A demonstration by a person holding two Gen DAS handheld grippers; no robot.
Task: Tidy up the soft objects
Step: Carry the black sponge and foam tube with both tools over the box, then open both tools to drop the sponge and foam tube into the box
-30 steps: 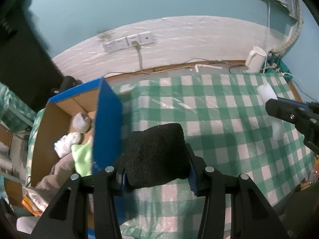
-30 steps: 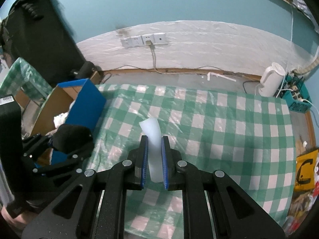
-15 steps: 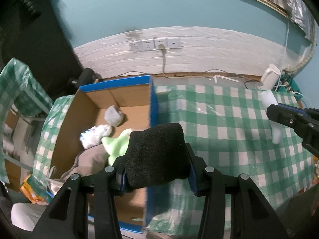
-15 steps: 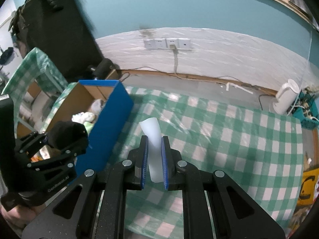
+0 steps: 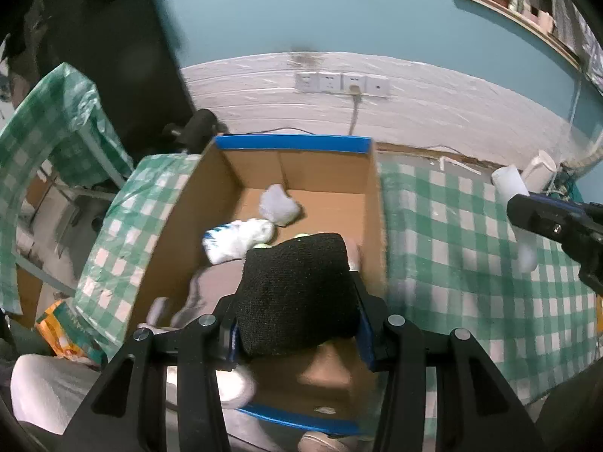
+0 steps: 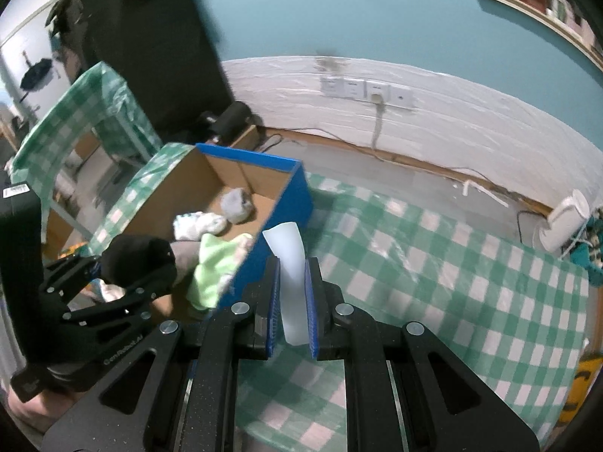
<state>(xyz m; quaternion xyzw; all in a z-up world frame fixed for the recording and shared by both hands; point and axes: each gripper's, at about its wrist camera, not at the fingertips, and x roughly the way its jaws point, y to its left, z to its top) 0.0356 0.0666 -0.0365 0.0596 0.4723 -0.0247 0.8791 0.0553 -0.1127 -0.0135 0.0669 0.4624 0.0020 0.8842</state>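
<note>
While the left claw (image 5: 297, 324) grips a black sock (image 5: 297, 286) above the box (image 5: 294, 143) for dropping, the right claw (image 6: 293, 301) pinches a white sock (image 6: 288, 260) over the desk (image 6: 452, 263).

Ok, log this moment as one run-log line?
left gripper: shut on black knit item, over cardboard box | right gripper: shut on white foam piece, above checked tablecloth | box: holds socks, green cloth
</note>
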